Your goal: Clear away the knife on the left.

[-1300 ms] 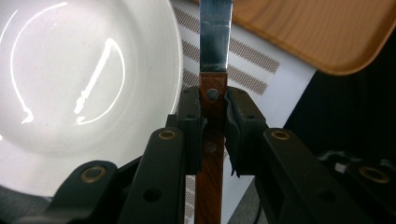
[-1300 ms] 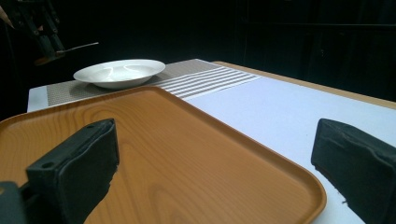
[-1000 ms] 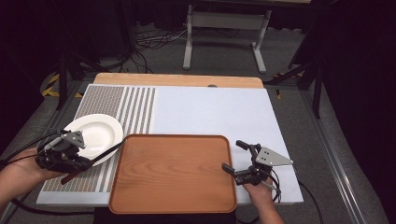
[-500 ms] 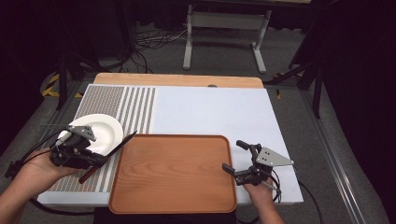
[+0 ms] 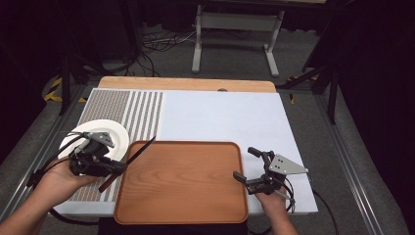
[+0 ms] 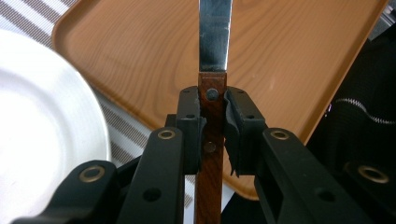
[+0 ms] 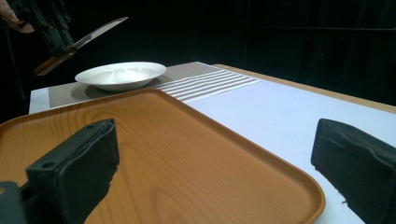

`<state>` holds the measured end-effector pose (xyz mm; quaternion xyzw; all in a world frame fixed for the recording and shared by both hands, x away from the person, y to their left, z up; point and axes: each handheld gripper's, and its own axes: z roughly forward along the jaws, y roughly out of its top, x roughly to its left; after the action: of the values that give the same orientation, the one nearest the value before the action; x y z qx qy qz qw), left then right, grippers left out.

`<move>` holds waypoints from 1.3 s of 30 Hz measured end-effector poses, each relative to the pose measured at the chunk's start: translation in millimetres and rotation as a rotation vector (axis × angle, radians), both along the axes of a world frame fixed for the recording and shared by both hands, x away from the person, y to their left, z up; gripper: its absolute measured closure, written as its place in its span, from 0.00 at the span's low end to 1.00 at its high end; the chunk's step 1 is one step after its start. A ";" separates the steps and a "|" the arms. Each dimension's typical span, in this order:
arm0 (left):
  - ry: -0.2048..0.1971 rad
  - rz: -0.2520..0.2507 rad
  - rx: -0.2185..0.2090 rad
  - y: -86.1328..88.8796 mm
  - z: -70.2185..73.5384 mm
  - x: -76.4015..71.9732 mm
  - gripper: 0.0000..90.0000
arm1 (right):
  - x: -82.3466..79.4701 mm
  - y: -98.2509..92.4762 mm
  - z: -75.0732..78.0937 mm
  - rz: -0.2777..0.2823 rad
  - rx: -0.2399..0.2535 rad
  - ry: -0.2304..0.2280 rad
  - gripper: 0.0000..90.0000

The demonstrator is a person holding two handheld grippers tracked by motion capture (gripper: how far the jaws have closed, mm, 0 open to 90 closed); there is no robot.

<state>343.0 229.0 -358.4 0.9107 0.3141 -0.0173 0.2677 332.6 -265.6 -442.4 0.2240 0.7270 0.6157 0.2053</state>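
High view had your left gripper (image 5: 115, 169) closed on a knife (image 5: 128, 163), pads clamped on the wooden handle just behind the blade. The knife's long axis ran on ahead of the jaws, handle end trailing back towards you, blade tip reaching out over the near-left corner of the wooden tray (image 5: 181, 181). In the left gripper view the blade (image 6: 215, 35) stood straight out in front of the jaws with the tray directly beyond it — so the tray lay forward along the knife's own line. The white plate (image 5: 95, 137) sat just to the gripper's outer side, on the striped mat (image 5: 122, 105), and it held nothing that I could see. The tray was bare too.

Your right gripper (image 5: 250, 165) rested at the tray's far edge with its jaws spread wide and nothing between them — the right gripper view showed both pads apart with the tray's rim (image 7: 299, 179) between them. By my reckoning your left hand was the nearer one for setting the knife down, lengthwise on the tray.
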 end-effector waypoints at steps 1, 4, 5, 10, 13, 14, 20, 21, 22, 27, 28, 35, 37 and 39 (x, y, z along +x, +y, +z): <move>0.000 0.001 -0.005 -1.5 -0.4 0.2 0.86 | 0.1 0.0 -0.1 0.000 0.000 0.000 0.02; 0.009 0.012 -0.021 -6.7 -1.5 0.4 0.86 | -0.2 0.0 0.1 0.000 0.002 0.002 0.02; -0.001 -0.004 -0.032 -9.3 -2.3 1.2 0.86 | -0.2 -0.2 0.1 -0.001 0.002 0.002 0.02; -0.007 0.033 -0.037 -17.6 -5.2 1.1 0.86 | -0.2 -0.9 0.3 0.000 0.005 0.003 0.02; -0.012 0.044 -0.037 -22.4 -7.1 1.7 0.86 | -0.3 -1.1 0.4 -0.001 0.006 0.001 0.02; -0.008 0.048 -0.047 -23.8 -7.7 1.4 0.86 | -0.3 -1.3 0.4 -0.001 0.006 0.001 0.02; -0.016 0.066 -0.052 -30.5 -12.3 1.1 0.86 | -0.4 -1.3 0.5 0.001 0.005 0.000 0.02; -0.010 0.070 -0.053 -31.7 -13.4 0.9 0.86 | -0.3 -1.3 0.5 0.001 0.006 0.000 0.02; -0.013 0.063 -0.050 -32.9 -14.8 0.9 0.86 | -0.4 -1.2 0.5 0.001 0.006 0.000 0.02; -0.019 0.044 -0.041 -38.4 -18.6 -1.5 0.86 | -0.4 -0.7 0.3 0.002 0.003 -0.001 0.02; -0.012 0.041 -0.045 -39.0 -19.0 -1.3 0.86 | -0.3 -0.7 0.3 0.003 0.001 0.000 0.02; 0.026 0.105 -0.037 -43.5 -25.4 0.0 0.86 | -0.2 -0.6 0.1 0.005 -0.002 0.000 0.02; 0.031 0.115 -0.025 -45.3 -27.1 -0.1 0.86 | -0.3 -0.7 0.2 0.005 -0.002 -0.001 0.02; 0.036 0.119 -0.021 -47.3 -28.9 -0.4 0.86 | -0.2 -0.7 0.2 0.005 -0.002 -0.001 0.02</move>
<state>342.5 181.7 -387.3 0.8871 0.3723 -0.0210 0.2719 332.4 -266.3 -442.1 0.2217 0.7280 0.6157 0.2043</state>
